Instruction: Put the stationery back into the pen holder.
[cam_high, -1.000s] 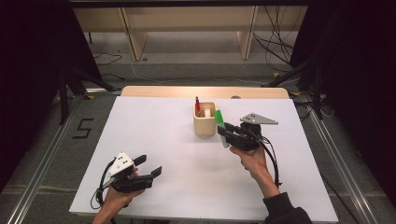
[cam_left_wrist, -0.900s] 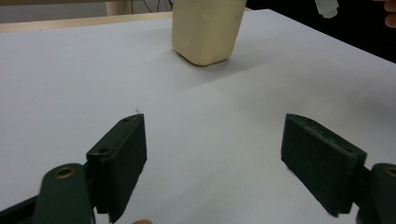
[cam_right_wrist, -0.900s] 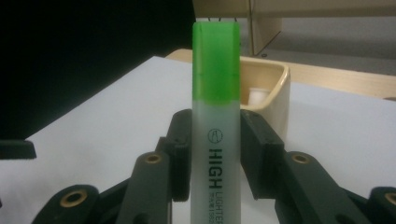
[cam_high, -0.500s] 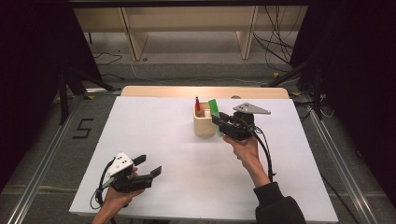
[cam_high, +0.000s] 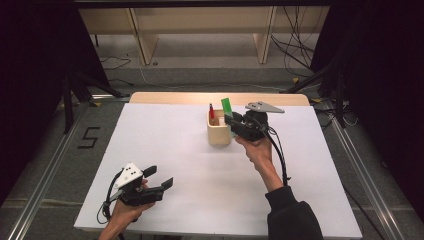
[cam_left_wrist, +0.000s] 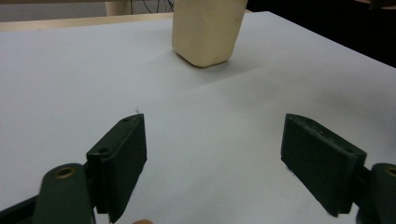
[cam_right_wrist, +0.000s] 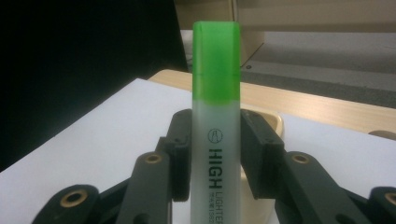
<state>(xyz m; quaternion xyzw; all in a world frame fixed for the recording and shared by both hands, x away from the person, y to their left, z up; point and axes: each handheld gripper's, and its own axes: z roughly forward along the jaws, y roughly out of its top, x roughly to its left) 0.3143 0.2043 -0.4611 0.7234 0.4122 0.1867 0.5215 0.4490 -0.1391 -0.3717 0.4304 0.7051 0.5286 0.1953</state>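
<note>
Where the white table top (cam_high: 200, 170) spreads matte, flat and rectangular beneath both pairs of fingers, with a pale wooden edge strip (cam_high: 165, 98) running along its far side, beyond the right gripper's fingers

Next in size, a cream holder (cam_high: 219, 134): squarish, rounded at the corners, smooth and dull like unglazed wood or plastic, standing upright just under and beside the right gripper (cam_high: 231, 119); seen again well ahead of the left gripper's fingers as a blocky pale body (cam_left_wrist: 208, 30) on the sheet

Then the left gripper (cam_high: 161, 178), black with a white angular cap, low over the near left part of the sheet, fingers (cam_left_wrist: 122, 158) spread wide with nothing but bare white surface between them; flat, dark, rubbery slabs with blunt square ends

Right gripper raised over the holder, grey three-cornered plate on top, black cable trailing back along the sleeve; fingers (cam_right_wrist: 180, 154) closed narrow against the two sides of a highlighter (cam_right_wrist: 216, 135), clamping it upright

Highlighter: flat-sided stick, glossy bright green cap squared off at the top, frosted translucent barrel below with black lettering, cap standing clear above the fingertips, lower barrel running down between them and out of frame; in the high view a green sliver (cam_high: 227, 106) above the holder's right rim

Smallest, a slim red pen (cam_high: 211, 112) poking up from the holder, left of the right gripper's fingers
</note>
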